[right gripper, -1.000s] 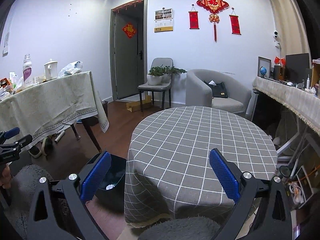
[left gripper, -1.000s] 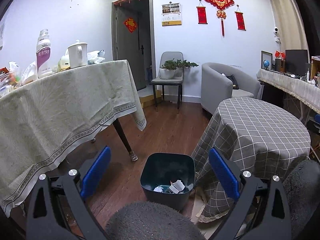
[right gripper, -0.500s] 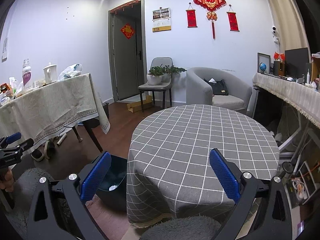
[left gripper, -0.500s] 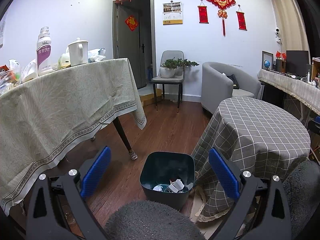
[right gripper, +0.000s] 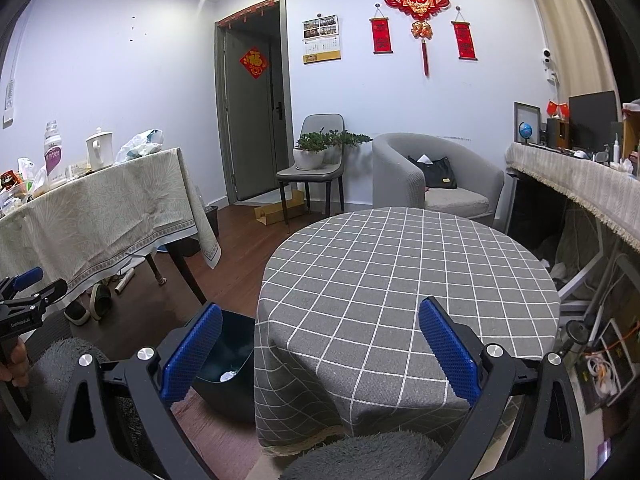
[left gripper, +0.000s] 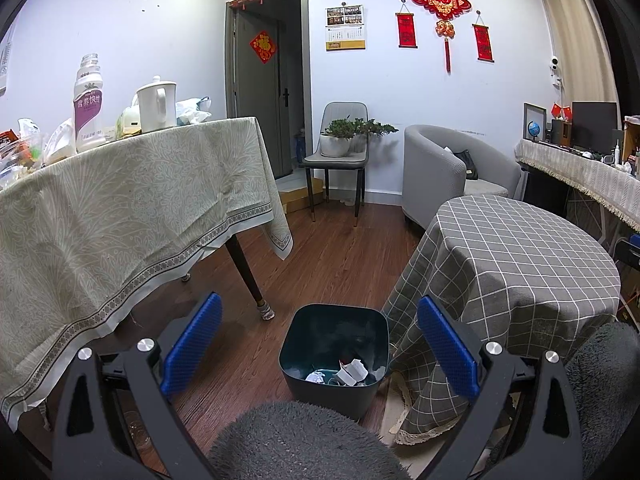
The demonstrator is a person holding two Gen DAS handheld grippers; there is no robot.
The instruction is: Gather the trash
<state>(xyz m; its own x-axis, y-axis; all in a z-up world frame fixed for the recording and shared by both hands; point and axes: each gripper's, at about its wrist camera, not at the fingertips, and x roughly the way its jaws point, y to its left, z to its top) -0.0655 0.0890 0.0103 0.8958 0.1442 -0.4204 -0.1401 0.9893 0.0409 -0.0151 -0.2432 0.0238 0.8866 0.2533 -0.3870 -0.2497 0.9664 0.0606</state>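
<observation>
The left gripper (left gripper: 318, 344) was spread wide and held nothing, its blue pads apart above the floor. Straight ahead of it and lower, framed between the two fingers, stood the dark bin (left gripper: 335, 360) on the wooden floor (left gripper: 340, 256). The bin was upright and open-topped, and crumpled white paper trash (left gripper: 352, 370) lay at its bottom toward the near right corner; the rest of the inside looked dark and bare. The bin stood just beside the hanging edge of the checked cloth on the round surface (left gripper: 520, 256), on that surface's left side, and well apart from the leg of the long surface (left gripper: 120, 200) draped in pale patterned cloth. On the far left of that long surface stood a white-and-purple bottle (left gripper: 88, 108), a white jug (left gripper: 157, 102) and some bags, crowded near its back edge.

The right gripper (right gripper: 320, 354) was likewise spread wide and empty, poised over the near edge of the round surface (right gripper: 400, 264), whose checked top carried nothing visible. The bin (right gripper: 228, 364) showed low to the left of that gripper, partly hidden behind its left finger and touching or nearly touching the cloth's hanging edge; a scrap of white trash (right gripper: 228, 376) was visible inside. At the far left edge of the right wrist view, the left gripper (right gripper: 24, 292) showed, held in a hand (right gripper: 14, 362).
</observation>
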